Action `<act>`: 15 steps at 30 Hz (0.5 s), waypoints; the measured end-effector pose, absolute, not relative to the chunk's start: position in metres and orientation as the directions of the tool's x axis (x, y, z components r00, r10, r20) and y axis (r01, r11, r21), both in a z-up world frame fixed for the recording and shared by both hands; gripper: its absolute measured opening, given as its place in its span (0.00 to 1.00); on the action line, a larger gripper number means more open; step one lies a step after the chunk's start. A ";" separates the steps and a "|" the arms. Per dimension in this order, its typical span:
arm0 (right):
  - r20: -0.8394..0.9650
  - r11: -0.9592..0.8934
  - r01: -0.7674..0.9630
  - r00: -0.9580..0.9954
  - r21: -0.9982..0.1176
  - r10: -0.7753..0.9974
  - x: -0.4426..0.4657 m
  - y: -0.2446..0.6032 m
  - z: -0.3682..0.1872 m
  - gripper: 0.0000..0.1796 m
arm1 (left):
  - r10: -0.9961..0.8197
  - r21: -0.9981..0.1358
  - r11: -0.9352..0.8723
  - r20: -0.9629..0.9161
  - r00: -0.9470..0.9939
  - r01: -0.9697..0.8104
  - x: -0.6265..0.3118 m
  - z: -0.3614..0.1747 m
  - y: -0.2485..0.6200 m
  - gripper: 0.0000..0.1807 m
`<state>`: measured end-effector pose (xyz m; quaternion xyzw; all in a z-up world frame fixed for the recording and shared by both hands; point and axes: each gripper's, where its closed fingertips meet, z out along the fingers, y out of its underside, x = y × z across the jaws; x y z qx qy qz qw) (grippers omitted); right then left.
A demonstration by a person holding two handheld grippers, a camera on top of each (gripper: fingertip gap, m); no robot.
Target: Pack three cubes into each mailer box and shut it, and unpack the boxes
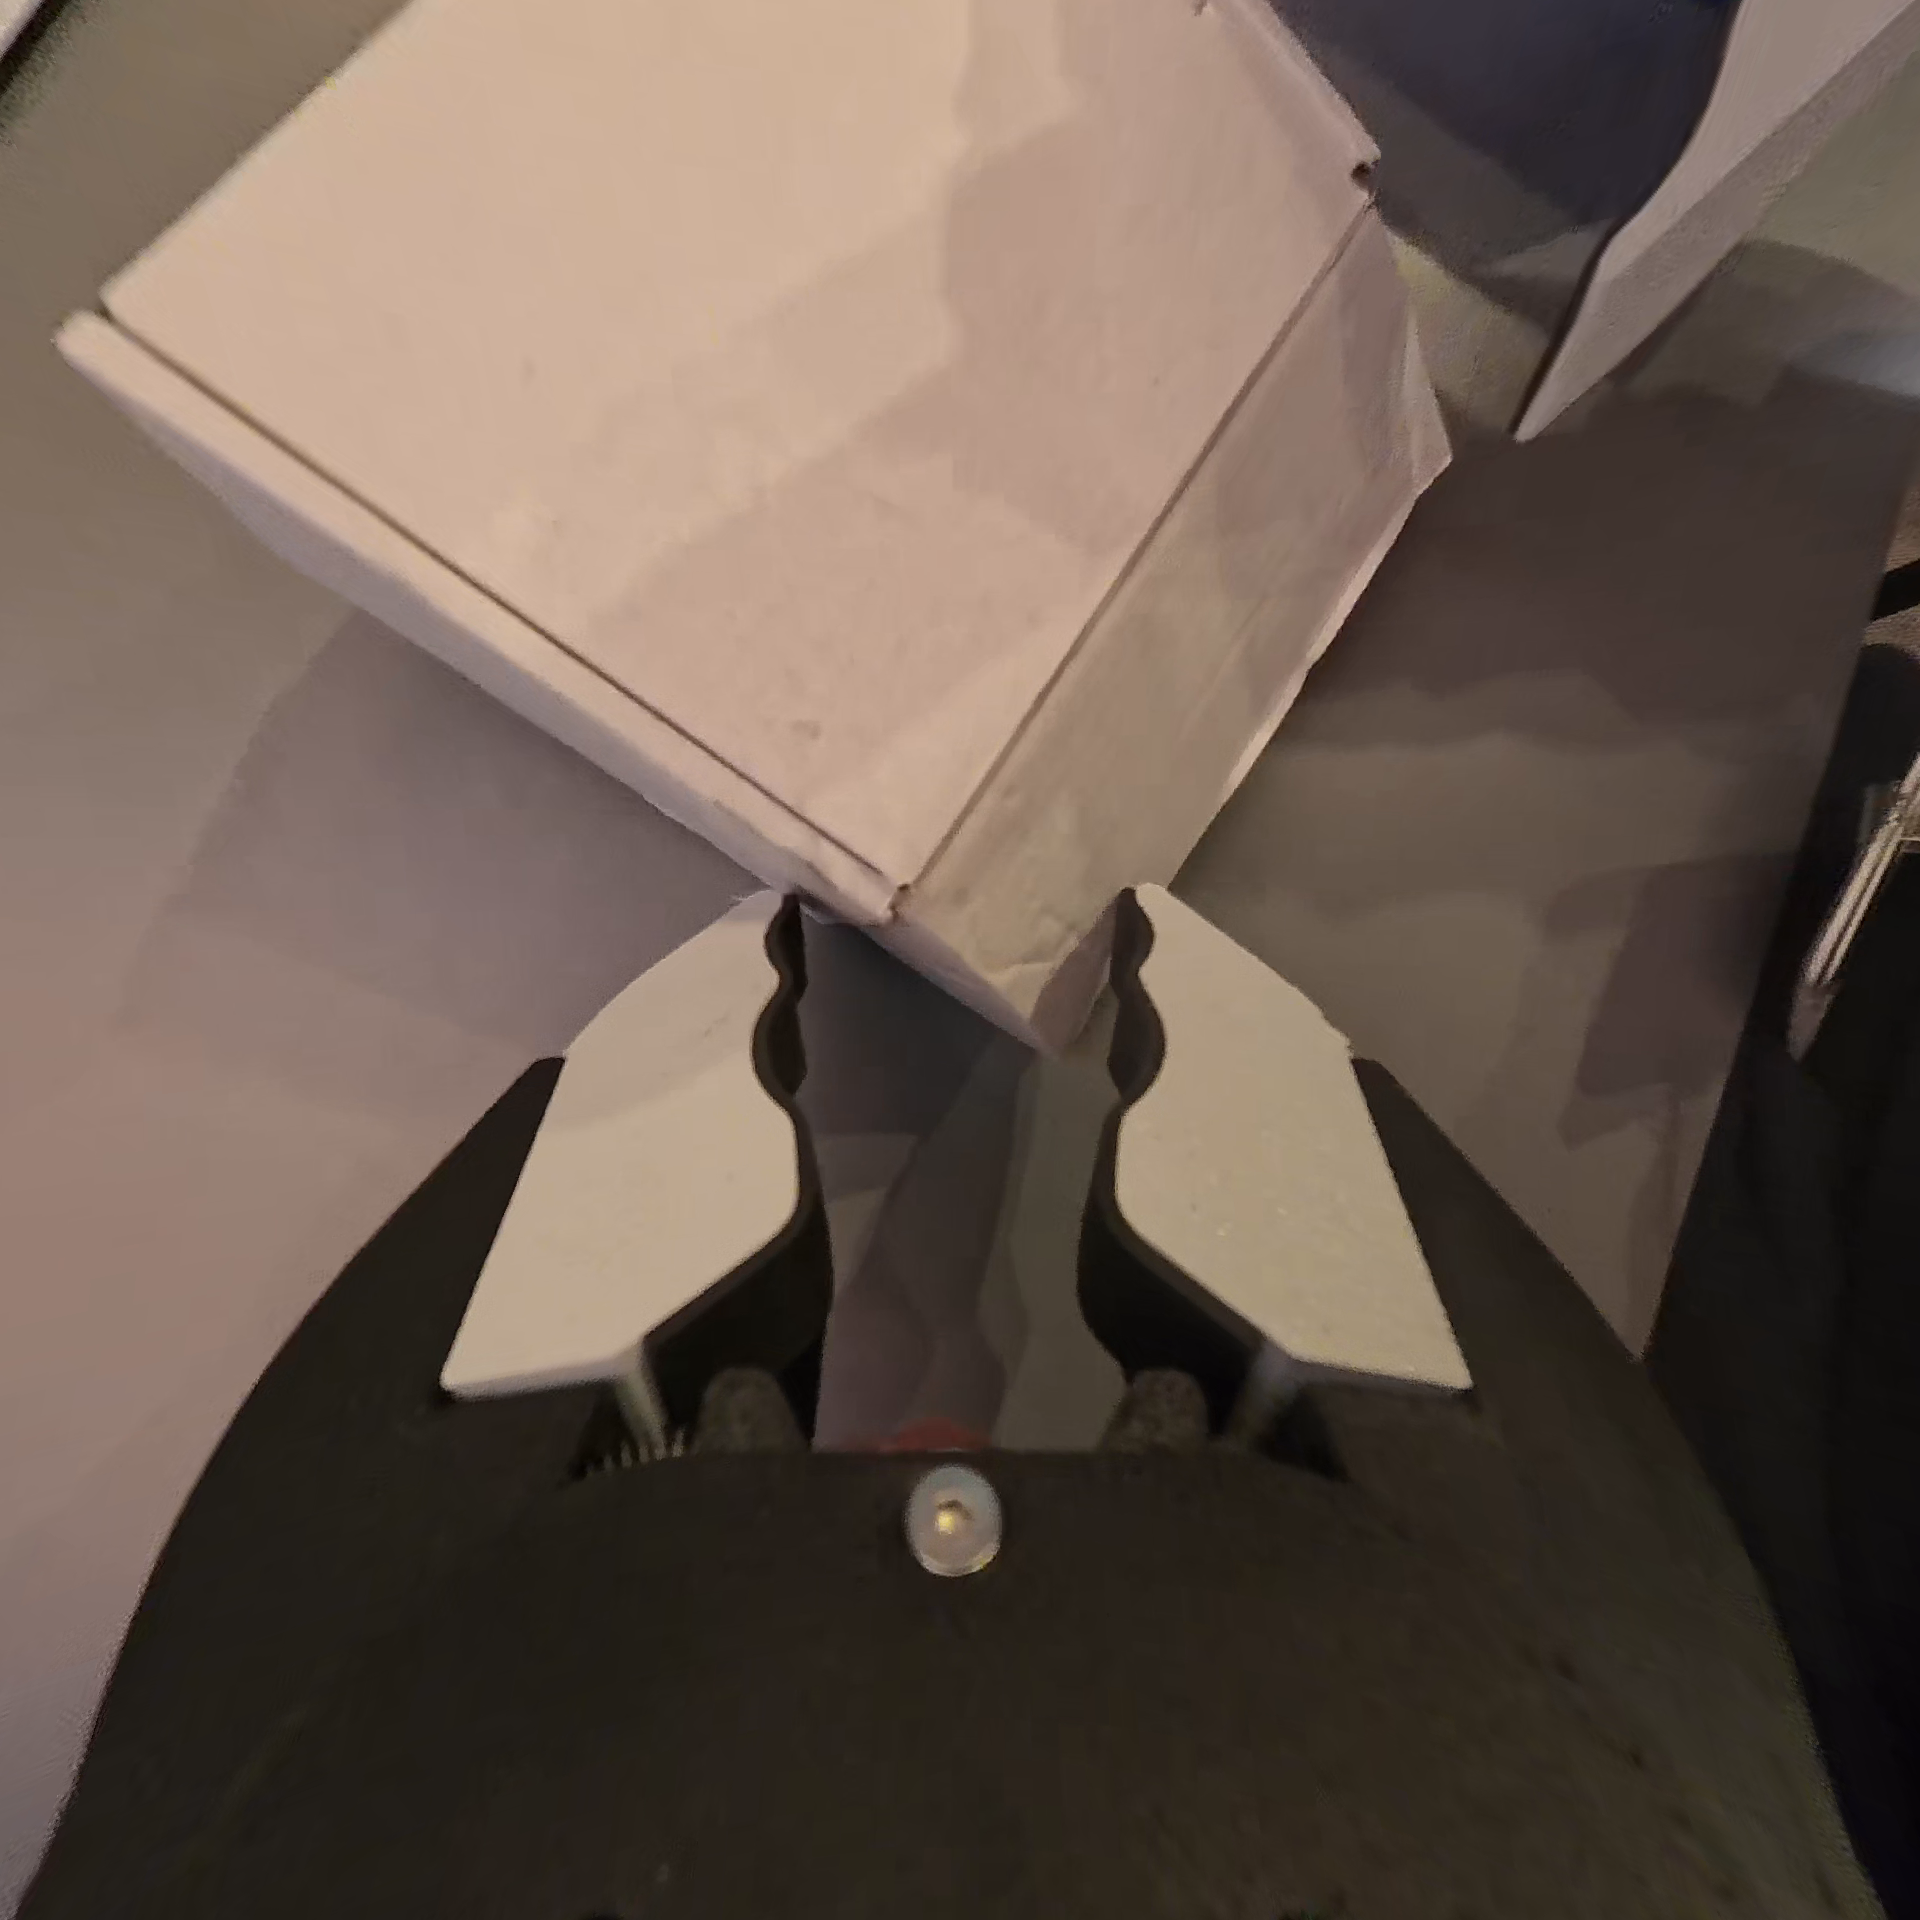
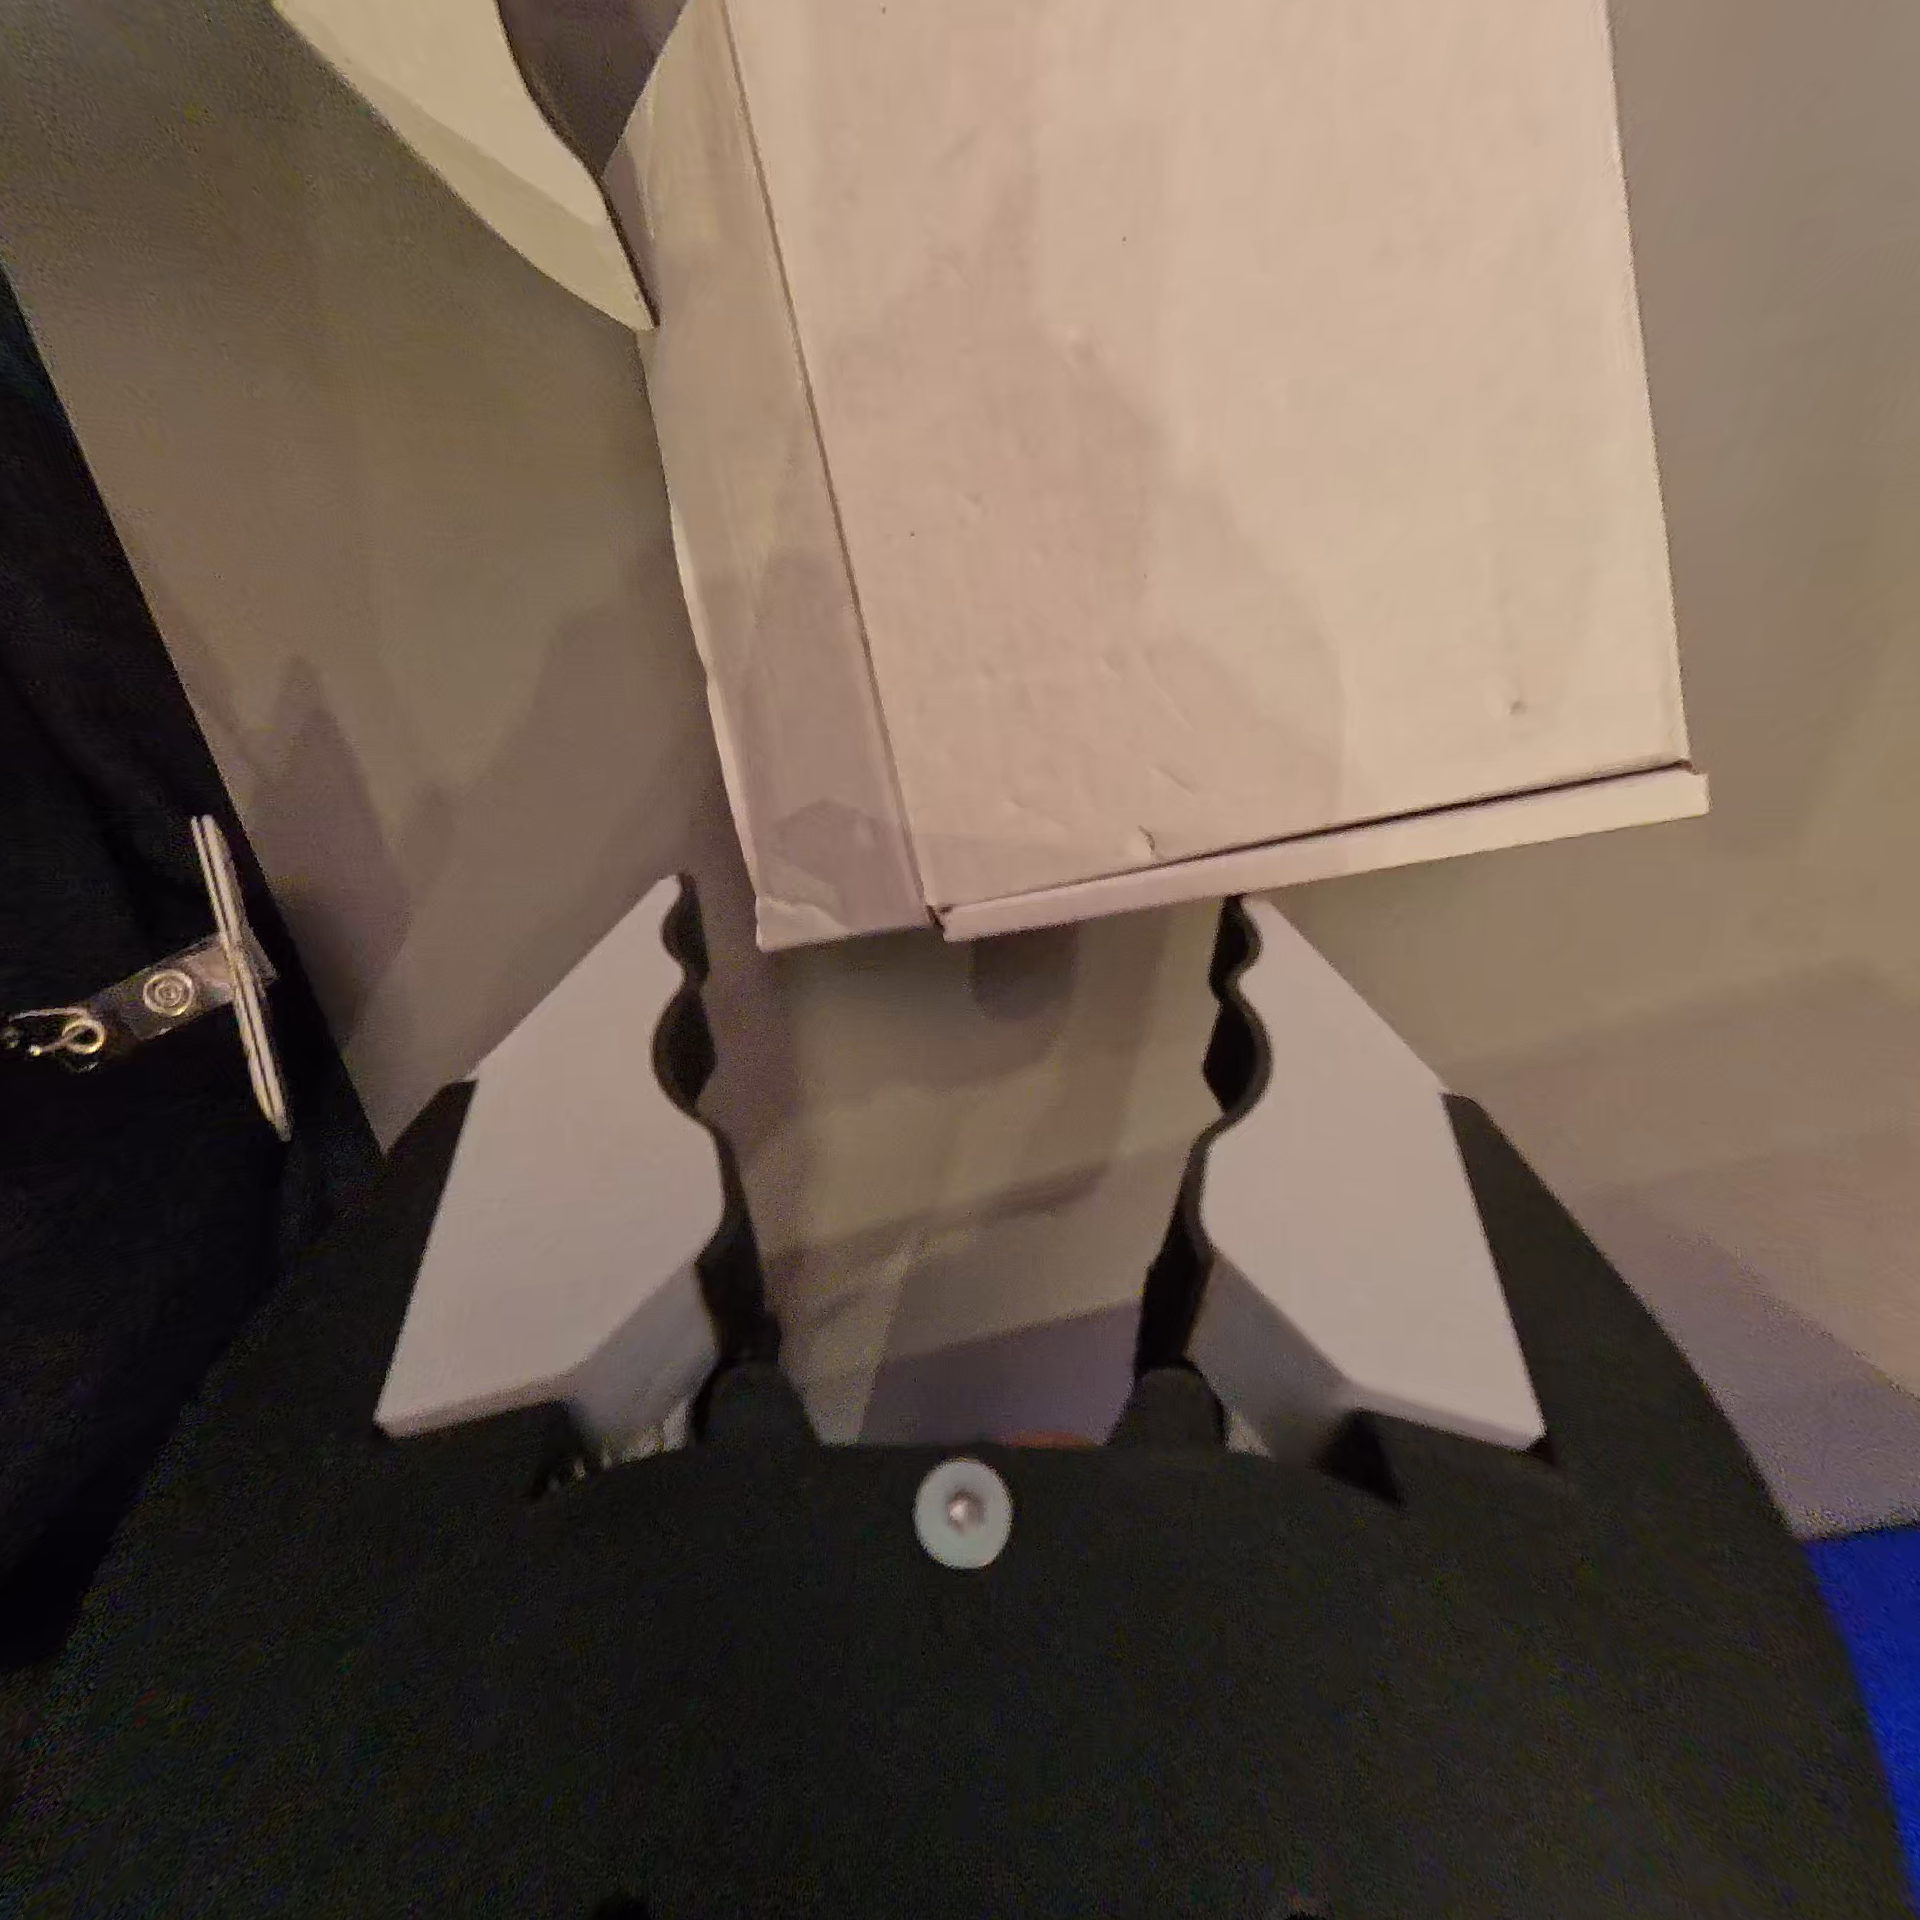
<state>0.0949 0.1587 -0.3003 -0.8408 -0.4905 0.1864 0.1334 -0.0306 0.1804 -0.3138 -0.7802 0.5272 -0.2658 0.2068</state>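
Cardboard fills both views: two closed white corrugated mailer boxes lie on a pale grey table [image 1: 208, 935] with their lids down.

In the left wrist view, the first white mailer box [image 1: 727, 468] sits turned at an angle, one of its corners pointing toward the camera. The left tongs [image 1: 961, 925] are spread apart and grip nothing; that near corner of the box lies between the two white fingertips [image 1: 717, 977], which reach along either side of it. Whether the pads actually touch the cardboard cannot be told. At the upper right of this view, a part of the second white mailer box [image 1: 1766, 208] shows, just beside the first.

In the right wrist view, the second box [image 2: 1247, 468] lies lengthwise ahead, its front flap edge nearest the camera. The right tongs [image 2: 956, 925] are also parted and empty, and the near left corner of this box lies just ahead of the gap between the fingertips [image 2: 1309, 987], not clamped. The corner of the first box [image 2: 468, 125] appears at the upper left, close against the second box's side.

A person's dark clothing [image 2: 104, 831] stands at the table edge on the left of this view, with a clear badge clip [image 2: 187, 997] hanging from it. No cubes are visible.
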 end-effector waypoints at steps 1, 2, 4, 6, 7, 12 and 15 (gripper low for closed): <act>-0.175 -0.489 0.786 0.458 -0.379 0.872 0.101 0.155 -0.303 0.50 | -0.932 -0.596 -0.360 0.201 0.301 -0.718 -0.031 -0.315 0.179 0.31; -0.179 -0.507 0.789 0.475 -0.346 0.861 0.106 0.150 -0.305 0.51 | -0.930 -0.591 -0.365 0.208 0.302 -0.719 -0.032 -0.315 0.178 0.31; -0.273 -0.563 0.746 0.493 -0.355 0.826 0.103 0.134 -0.301 0.45 | -0.925 -0.593 -0.380 0.227 0.305 -0.710 -0.031 -0.315 0.177 0.31; -0.362 -0.616 0.710 0.505 -0.341 0.783 0.099 0.118 -0.299 0.33 | -0.921 -0.590 -0.389 0.237 0.309 -0.707 -0.030 -0.315 0.176 0.31; -0.408 -0.631 0.684 0.491 -0.367 0.770 0.092 0.113 -0.297 0.29 | -0.920 -0.588 -0.392 0.243 0.307 -0.708 -0.030 -0.315 0.175 0.30; -0.380 -0.644 0.655 0.522 -0.395 0.764 0.089 0.125 -0.308 0.15 | -0.911 -0.576 -0.413 0.268 0.314 -0.705 -0.028 -0.315 0.173 0.29; -0.388 -0.660 0.641 0.536 -0.391 0.750 0.090 0.129 -0.309 0.12 | -0.900 -0.570 -0.435 0.282 0.331 -0.697 -0.027 -0.315 0.173 0.29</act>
